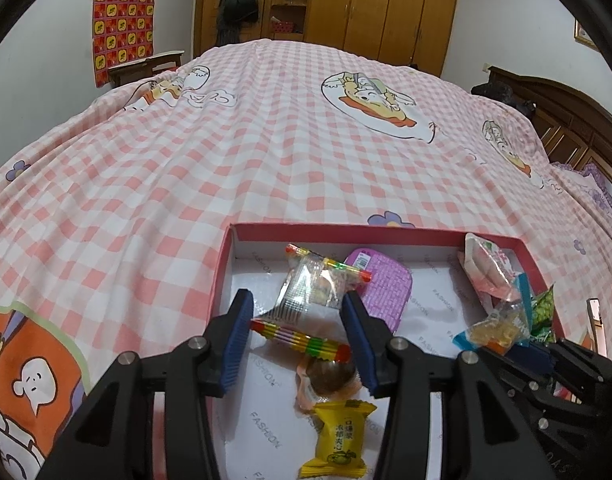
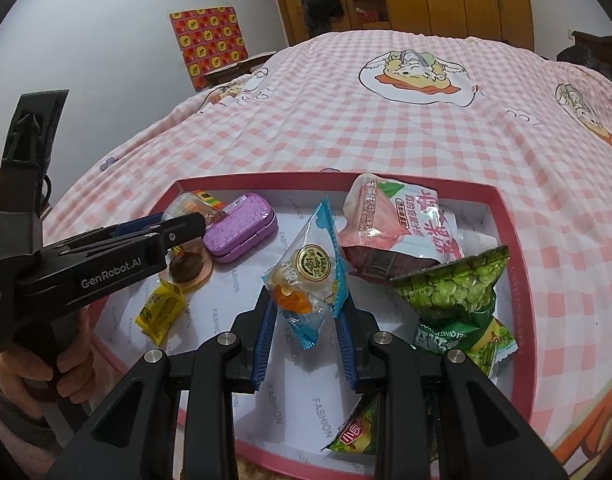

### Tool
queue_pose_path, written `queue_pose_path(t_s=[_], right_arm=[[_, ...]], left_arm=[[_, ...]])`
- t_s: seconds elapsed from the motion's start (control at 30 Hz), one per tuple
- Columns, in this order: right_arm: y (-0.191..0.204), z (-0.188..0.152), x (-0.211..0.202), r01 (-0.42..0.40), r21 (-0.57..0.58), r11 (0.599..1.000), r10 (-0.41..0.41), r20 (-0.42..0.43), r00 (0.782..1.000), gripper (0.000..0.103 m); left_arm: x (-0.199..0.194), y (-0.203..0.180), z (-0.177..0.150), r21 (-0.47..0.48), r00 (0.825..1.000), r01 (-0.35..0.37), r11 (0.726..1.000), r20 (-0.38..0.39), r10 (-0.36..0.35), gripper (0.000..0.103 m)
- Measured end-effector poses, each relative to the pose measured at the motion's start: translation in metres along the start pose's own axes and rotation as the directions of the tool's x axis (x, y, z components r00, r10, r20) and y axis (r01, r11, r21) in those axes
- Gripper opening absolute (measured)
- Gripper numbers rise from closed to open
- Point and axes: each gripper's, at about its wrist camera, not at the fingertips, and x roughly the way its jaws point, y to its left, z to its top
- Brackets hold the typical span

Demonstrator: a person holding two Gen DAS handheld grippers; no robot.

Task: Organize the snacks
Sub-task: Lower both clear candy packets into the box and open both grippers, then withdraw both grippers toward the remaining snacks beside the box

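A shallow red-rimmed box (image 1: 346,229) with a white floor lies on the bed. My left gripper (image 1: 297,295) is shut on a clear snack packet with rainbow-striped ends (image 1: 310,292), held tilted above the box floor at its left side. In the right wrist view that gripper (image 2: 185,220) reaches in from the left. My right gripper (image 2: 308,296) is shut on a blue-edged clear pastry packet (image 2: 306,276), upright over the box's middle. A purple tin (image 2: 239,232), a yellow candy (image 2: 159,308) and a brown round sweet (image 2: 187,268) lie on the floor.
A pink-and-white bag (image 2: 394,220) and green pea bags (image 2: 458,288) fill the box's right side; another green packet (image 2: 358,432) lies near its front rim. The pink checked bedsheet (image 1: 265,140) spreads beyond. A person's hand (image 2: 65,368) holds the left gripper's handle.
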Motion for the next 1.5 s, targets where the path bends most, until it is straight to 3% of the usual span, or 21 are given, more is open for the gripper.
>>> queue_pose_path(t_s=[0.2,0.27,0.33,0.83,1.5], right_arm=[[-0.003,-0.001,-0.002,-0.003,0.010,1.000,0.003,0.029,1.000,0.034],[-0.006,-0.002,-0.004,0.001,0.019,1.000,-0.002,0.043,0.999,0.047],[-0.009,-0.002,-0.006,-0.009,0.033,0.999,0.007,0.049,0.999,0.052],[-0.012,-0.007,-0.031,-0.031,0.067,0.997,0.025,0.081,0.996,0.053],[-0.004,-0.040,-0.080,-0.023,0.058,0.998,0.018,0.083,0.996,0.053]], left_arm=[[-0.001,-0.001,0.000,0.000,1.000,0.001,1.000,-0.012,-0.001,0.050],[-0.003,-0.001,-0.001,-0.002,1.000,0.007,1.000,-0.018,-0.007,0.051],[-0.006,-0.002,-0.002,-0.001,1.000,0.009,1.000,-0.014,-0.009,0.053],[-0.043,-0.005,-0.011,0.009,0.999,0.032,0.999,-0.020,-0.032,0.055],[-0.109,-0.030,-0.052,0.060,0.996,0.085,0.995,-0.016,-0.084,0.057]])
